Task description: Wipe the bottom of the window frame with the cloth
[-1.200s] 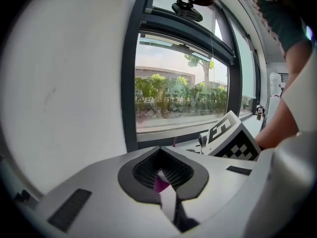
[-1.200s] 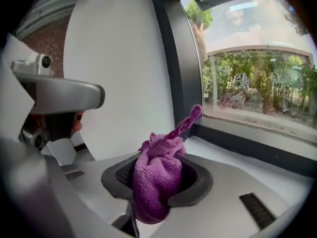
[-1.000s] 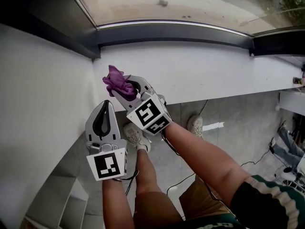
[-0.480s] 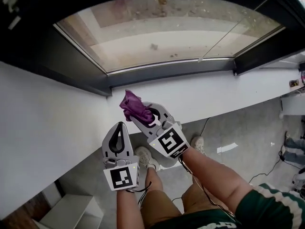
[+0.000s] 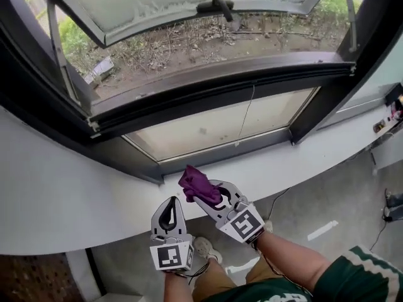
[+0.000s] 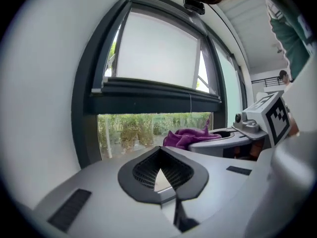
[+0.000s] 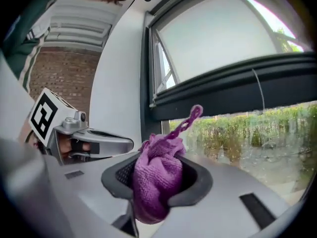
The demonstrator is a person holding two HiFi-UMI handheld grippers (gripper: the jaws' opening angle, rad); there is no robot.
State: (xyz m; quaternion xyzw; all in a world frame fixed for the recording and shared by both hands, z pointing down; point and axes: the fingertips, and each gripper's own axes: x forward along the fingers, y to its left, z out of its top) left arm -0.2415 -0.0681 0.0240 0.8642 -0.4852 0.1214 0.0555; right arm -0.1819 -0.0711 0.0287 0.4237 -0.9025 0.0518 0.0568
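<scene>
One gripper (image 5: 204, 198) (right) clamps cloth (image 5: 196, 182) over sill (image 5: 69, 194)

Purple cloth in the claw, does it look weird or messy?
A bit. The purple cloth is scrunched into a wad inside the right claw, not spread flat, and its little loop pokes up. Nothing looks torn or spilled, and it isn't touching the window frame.

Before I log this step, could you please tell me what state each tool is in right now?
Left tool: closed, holding nothing.
Right tool: closed on the purple cloth.
</scene>
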